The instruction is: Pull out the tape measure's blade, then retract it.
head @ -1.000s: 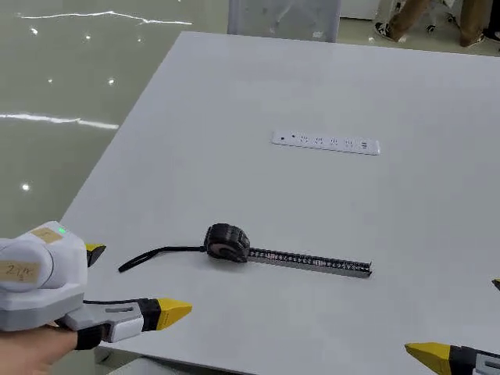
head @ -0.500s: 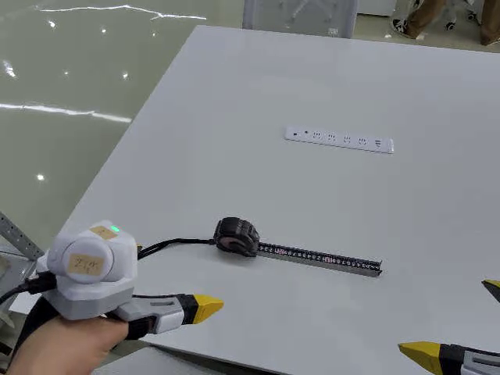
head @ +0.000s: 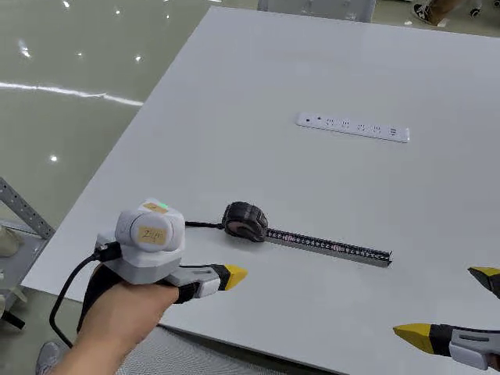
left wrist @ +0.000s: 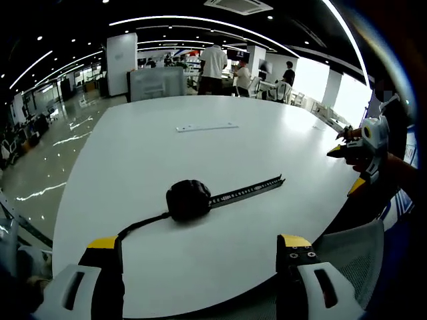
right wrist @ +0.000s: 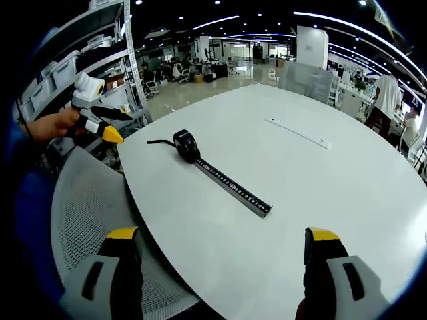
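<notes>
A black tape measure [head: 244, 221] lies near the white table's front-left corner, with its blade [head: 328, 246] drawn out flat to the right. Its black strap [left wrist: 140, 223] trails toward me. My left gripper [left wrist: 197, 243] is open and empty, a little short of the case [left wrist: 189, 199]. In the head view its yellow fingertip [head: 233, 274] hovers just in front of the case. My right gripper [head: 447, 305] is open and empty at the front right, short of the blade's end [right wrist: 263, 208]. From that side I see the case [right wrist: 187, 145] and my right gripper [right wrist: 222, 235].
A white power strip [head: 352, 127] lies farther back on the table [head: 312, 70]. A grey mesh chair [right wrist: 93, 200] stands at the table's front edge. A metal shelf frame [head: 23, 207] stands off the left edge over glossy floor. People stand far behind the table.
My left gripper has moved right and forward, closer to the tape measure's case. The head camera has shifted. The tape measure, its blade and my right gripper look unchanged.
</notes>
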The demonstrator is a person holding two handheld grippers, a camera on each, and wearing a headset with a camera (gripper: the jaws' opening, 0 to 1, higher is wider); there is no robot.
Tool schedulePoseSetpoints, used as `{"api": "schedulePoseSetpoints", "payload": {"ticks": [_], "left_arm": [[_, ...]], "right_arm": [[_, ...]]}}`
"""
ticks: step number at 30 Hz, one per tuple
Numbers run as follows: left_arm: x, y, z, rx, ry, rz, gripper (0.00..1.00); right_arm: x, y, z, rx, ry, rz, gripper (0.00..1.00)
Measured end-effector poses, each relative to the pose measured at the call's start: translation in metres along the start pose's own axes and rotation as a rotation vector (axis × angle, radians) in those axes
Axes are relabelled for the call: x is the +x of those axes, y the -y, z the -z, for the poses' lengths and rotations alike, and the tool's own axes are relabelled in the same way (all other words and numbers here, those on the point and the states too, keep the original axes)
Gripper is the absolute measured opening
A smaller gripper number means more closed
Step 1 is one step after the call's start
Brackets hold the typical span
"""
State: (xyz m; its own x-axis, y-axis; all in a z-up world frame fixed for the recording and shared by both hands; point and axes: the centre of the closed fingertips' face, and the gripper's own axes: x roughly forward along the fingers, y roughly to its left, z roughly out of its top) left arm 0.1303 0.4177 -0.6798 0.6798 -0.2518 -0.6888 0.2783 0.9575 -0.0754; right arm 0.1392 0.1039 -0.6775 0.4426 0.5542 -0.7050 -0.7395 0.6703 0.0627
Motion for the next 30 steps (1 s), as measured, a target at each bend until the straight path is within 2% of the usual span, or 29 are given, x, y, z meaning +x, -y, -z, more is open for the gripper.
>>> {"api": "schedulePoseSetpoints", "payload": {"ticks": [5,9,12,18,25,30], "left_arm": [[0.016,0.003,0.007,-0.023,-0.011,0.012,0.92],[0.027,0.004,0.003,-0.026,-0.002,0.002,0.92],[0.038,0.004,-0.003,-0.031,0.012,-0.008,0.92],[0.059,0.004,-0.003,-0.019,-0.009,-0.013,0.92],[0.088,0.000,-0.003,-0.053,-0.018,-0.019,0.92],[0.101,-0.001,-0.005,-0.076,-0.016,-0.027,0.92]], "right_arm": [[0.016,-0.003,0.002,-0.015,-0.014,-0.030,0.98],[0.026,-0.003,0.004,-0.029,-0.032,-0.049,0.97],[0.034,0.001,0.007,-0.043,-0.046,-0.060,0.96],[0.046,0.009,0.007,-0.081,-0.074,-0.080,0.95],[0.065,0.020,0.016,-0.115,-0.119,-0.104,0.92],[0.077,0.024,0.021,-0.137,-0.151,-0.124,0.91]]}}
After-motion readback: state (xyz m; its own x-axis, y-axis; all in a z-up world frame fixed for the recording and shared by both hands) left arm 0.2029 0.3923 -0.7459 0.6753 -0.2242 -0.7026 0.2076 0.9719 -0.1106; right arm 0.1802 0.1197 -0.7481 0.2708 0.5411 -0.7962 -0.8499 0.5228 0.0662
